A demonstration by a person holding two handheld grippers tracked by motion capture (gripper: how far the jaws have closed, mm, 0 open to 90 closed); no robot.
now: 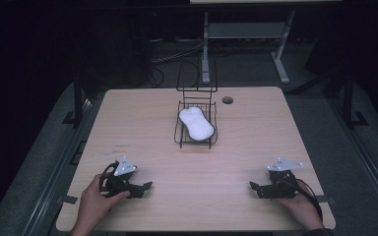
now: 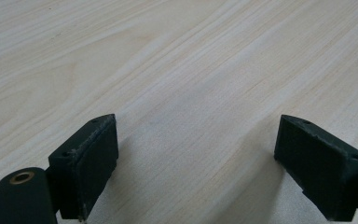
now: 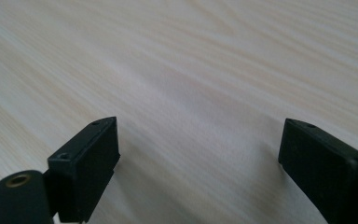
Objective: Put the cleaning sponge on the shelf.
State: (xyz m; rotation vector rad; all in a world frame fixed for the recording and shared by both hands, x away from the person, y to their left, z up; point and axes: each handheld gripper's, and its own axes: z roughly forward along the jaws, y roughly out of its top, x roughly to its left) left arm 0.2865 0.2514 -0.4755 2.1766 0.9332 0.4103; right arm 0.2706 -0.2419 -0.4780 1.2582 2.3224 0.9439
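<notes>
I saw black wire basket (image 1: 195, 129) at far centre of pale wooden table (image 1: 197, 162), white peanut-shaped sponge (image 1: 196, 122) inside; left gripper (image 1: 145, 188) and right gripper (image 1: 254, 187) rested near front corners.

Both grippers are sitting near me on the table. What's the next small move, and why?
Probably reach the right gripper forward toward the white sponge in the wire basket. Both grippers, left gripper included, are open, empty and resting far from it.
</notes>
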